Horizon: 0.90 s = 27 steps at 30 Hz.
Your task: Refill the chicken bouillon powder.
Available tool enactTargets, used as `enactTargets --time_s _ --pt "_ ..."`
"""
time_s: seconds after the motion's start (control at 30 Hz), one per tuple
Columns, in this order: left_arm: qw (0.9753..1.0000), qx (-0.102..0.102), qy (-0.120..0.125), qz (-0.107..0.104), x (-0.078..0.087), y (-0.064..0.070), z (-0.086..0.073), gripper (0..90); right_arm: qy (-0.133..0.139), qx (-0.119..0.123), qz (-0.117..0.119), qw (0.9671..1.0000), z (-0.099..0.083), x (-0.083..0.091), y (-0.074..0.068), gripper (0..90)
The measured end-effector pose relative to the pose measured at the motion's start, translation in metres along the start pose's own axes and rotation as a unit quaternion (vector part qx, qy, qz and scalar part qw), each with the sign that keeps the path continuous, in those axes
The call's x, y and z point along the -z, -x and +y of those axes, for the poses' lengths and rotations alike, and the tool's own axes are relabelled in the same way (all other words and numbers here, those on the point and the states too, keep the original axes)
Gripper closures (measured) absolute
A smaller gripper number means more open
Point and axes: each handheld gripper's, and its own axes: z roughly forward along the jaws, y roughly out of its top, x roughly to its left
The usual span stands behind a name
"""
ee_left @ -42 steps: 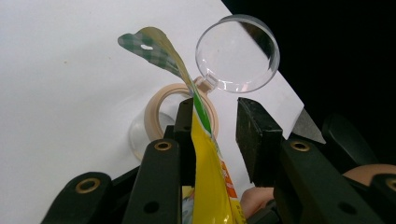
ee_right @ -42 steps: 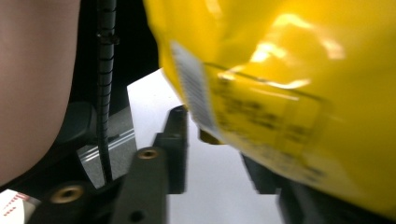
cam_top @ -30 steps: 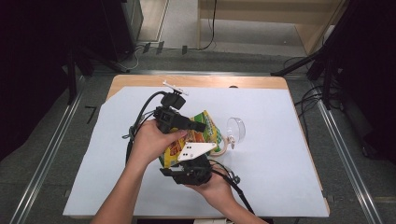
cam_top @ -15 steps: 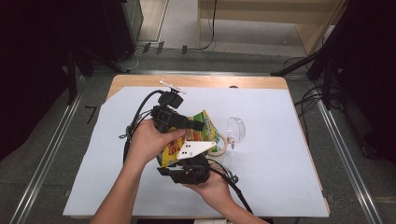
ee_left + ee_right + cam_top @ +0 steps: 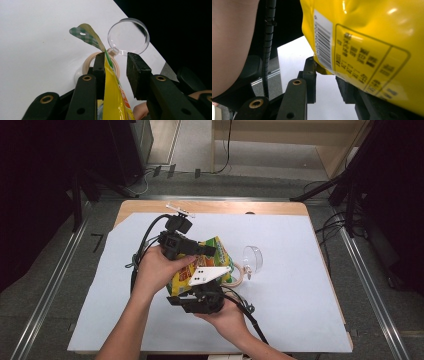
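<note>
Yellow snack bag (image 5: 220, 251) hanging between both grippers; left gripper (image 5: 115, 65) standing open around top seal; right gripper (image 5: 327, 78) standing open at bottom corner; looking light, crinkly, slippery; pinch seams.

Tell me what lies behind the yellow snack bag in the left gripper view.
Behind the yellow snack bag lie a roll of tape and a clear round glass on the white table cover. The bag hides part of the tape.

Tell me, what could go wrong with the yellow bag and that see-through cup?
The left gripper has its jaws open, with the yellow bag touching only one, so it might slip. The clear cup lies tipped on its side just beyond, beside a tape roll; a nudge could roll it toward the table edge.
</note>
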Motion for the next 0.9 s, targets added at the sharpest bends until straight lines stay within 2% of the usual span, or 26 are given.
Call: enactTargets --time_s 0.6,0.77,0.9 --pt "0.9998 0.006 -0.019 -0.008 -0.0087 -0.0042 0.0070 69.7 0.002 -0.013 0.004 0.9999 -0.0011 0.0007 0.0044 72.0" --pt "0.9998 -0.002 -0.020 -0.009 -0.0077 -0.0009 0.0075 69.8 0.001 -0.015 0.005 0.9999 -0.0009 0.0015 0.0046 73.5" --pt "0.9999 -0.010 -0.012 0.001 -0.0048 0.0034 0.0078 70.1 0.002 -0.011 0.008 0.9999 0.0010 0.0025 0.0042 74.5"
